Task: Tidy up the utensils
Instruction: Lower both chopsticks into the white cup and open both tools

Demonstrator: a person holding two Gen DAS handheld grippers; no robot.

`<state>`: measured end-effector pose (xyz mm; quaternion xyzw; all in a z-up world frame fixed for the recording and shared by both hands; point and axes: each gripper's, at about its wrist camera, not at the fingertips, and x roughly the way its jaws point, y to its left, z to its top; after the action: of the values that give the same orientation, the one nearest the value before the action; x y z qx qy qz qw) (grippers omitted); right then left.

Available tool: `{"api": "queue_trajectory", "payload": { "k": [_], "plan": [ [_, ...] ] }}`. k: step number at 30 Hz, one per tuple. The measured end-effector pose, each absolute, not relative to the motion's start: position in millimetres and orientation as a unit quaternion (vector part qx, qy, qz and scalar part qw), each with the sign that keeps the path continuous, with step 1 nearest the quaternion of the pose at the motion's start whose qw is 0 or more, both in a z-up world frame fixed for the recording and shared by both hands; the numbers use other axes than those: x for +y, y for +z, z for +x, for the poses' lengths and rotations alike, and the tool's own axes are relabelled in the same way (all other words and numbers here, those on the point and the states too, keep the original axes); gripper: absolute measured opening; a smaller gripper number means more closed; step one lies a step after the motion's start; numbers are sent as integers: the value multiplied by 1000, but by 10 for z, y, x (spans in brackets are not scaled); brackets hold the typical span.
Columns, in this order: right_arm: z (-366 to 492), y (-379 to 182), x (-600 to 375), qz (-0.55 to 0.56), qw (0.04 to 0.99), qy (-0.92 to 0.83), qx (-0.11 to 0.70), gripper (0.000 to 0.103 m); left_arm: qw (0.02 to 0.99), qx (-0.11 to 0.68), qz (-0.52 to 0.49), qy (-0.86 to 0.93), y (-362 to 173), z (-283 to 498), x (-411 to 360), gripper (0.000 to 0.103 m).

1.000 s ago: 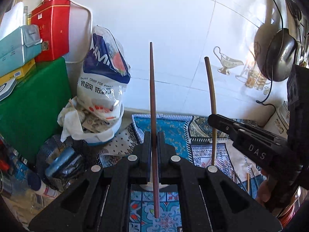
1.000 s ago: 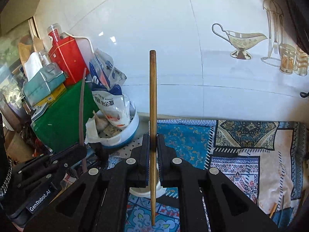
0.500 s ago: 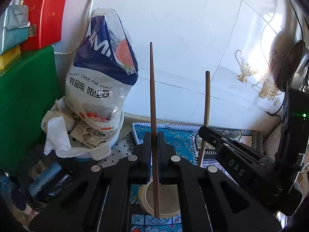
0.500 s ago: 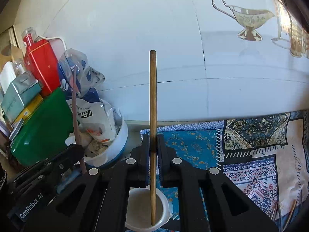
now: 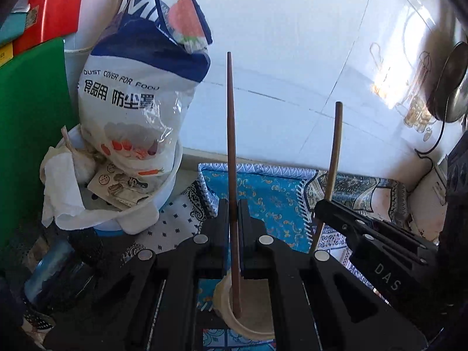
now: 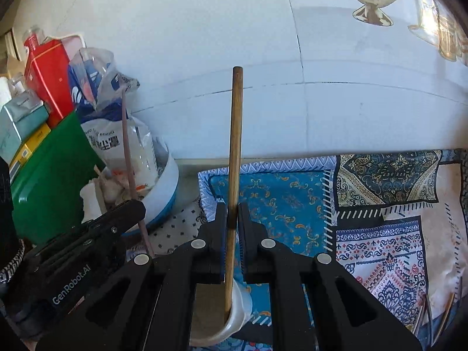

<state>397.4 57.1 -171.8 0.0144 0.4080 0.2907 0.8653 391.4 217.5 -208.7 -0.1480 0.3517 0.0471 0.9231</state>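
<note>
White tiled wall behind, patterned cloth (image 6: 292,201) over table. Our left gripper (image 5: 232,219) jaws clamped on dark chopstick (image 5: 231,134), upright, lower tip inside white cup (image 5: 248,324). Our right gripper (image 6: 232,219) jaws clamped on light chopstick (image 6: 235,146), tip at cup (image 6: 234,318) rim. Neither released yet. We judge drop-in imminent; loose sticks (image 6: 438,313) on cloth remain.

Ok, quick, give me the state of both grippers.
Left gripper: shut on the dark brown wooden chopstick.
Right gripper: shut on the light brown wooden chopstick.
</note>
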Motion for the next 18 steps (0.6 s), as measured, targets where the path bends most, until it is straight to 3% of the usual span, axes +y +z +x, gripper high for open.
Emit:
{"api": "queue_trajectory", "payload": {
  "k": [14, 18],
  "plan": [
    [3664, -1695, 510, -62, 818, 323, 472, 8, 890, 440, -120, 35, -2190, 3635, 2017, 4],
    [3587, -1595, 459, -61, 812, 336, 474, 19, 886, 449, -113, 41, -2112, 3548, 1970, 4]
  ]
}}
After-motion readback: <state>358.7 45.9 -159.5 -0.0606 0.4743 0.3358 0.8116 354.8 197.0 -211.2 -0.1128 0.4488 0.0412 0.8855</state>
